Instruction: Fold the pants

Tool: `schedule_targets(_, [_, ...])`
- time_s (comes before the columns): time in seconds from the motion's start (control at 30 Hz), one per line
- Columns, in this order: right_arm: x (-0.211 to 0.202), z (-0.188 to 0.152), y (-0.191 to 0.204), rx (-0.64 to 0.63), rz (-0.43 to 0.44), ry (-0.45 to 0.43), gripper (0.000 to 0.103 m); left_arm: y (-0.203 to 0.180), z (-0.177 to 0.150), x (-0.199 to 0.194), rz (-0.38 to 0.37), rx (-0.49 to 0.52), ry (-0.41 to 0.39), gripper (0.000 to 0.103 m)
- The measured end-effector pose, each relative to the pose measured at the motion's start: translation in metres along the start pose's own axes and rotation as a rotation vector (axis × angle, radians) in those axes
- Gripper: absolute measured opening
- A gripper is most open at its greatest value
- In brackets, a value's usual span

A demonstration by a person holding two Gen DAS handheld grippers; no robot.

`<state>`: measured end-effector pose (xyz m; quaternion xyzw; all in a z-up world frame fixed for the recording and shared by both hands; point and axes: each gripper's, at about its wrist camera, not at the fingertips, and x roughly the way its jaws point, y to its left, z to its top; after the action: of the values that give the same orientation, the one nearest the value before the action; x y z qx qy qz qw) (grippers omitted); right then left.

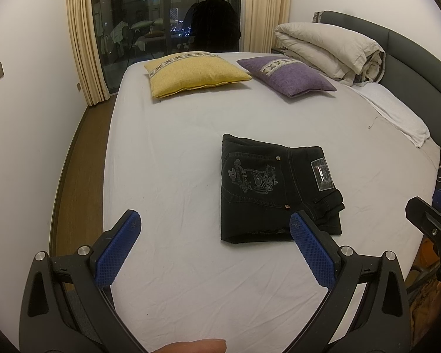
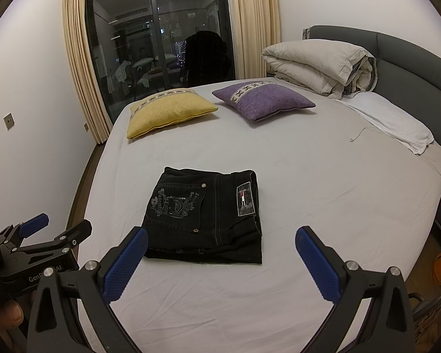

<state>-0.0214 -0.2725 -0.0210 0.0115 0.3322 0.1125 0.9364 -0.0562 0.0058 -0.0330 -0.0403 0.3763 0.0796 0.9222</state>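
So the black pants [image 1: 272, 188] are sitting folded into a compact rectangle on the bed [image 1: 176, 161], roughly in the middle of the white sheet, closer to the near edge than to the pillows. The back pocket with the pale embroidered design faces up, and the waistband patch [image 1: 322, 174] is on the right side of the bundle. One corner on the lower right looks a bit bunched, not perfectly square.

The left hand-held gripper [image 1: 214, 226] hangs above the near part of the sheet with its blue pads spread wide, nothing between them. In its own view the right pad overlaps the near right corner of the pants, but it's hard to tell whether it touches the fabric. The right hand-held gripper [image 2: 222, 241] is also spread wide and holding nothing, with the pants [image 2: 205, 217] lying just beyond and between its fingers in the right wrist view. Each gripper shows up at the edge of the other's camera.

Further back there's a yellow cushion [image 1: 195, 73] and a purple cushion [image 1: 285, 75] side by side, not touching. A rolled-up beige duvet [image 1: 329, 50] sits against the grey headboard [image 1: 411, 58], with a white pillow [image 1: 397, 111] beside it. Dark window [image 1: 164, 8] with cream curtains behind the bed.
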Motion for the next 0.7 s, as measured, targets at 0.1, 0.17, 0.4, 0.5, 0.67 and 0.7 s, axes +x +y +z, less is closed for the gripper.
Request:
schedule_targets(0.1, [0.0,-0.002,0.0,0.0,0.001,0.001,0.103,0.001,-0.001,0.002,0.0,0.002,0.001,0.103])
schedule_targets(0.17, [0.0,-0.004,0.001,-0.001,0.001,0.003,0.103,0.001,-0.003,0.002,-0.002,0.003,0.002,0.103])
schedule_targets(0.4, [0.0,-0.008,0.001,-0.003,0.002,0.005,0.103,0.003,-0.003,0.003,-0.002,0.003,0.005,0.103])
schedule_targets(0.5, [0.0,-0.008,0.001,-0.003,0.003,0.005,0.103,0.004,-0.005,0.004,-0.004,0.005,0.007,0.103])
schedule_targets(0.67, [-0.001,-0.012,0.001,-0.004,0.005,0.006,0.103,0.004,-0.005,0.004,-0.006,0.005,0.009,0.103])
schedule_targets(0.7, [0.0,-0.009,0.0,-0.004,0.004,0.007,0.103,0.004,-0.006,0.004,-0.007,0.005,0.01,0.103])
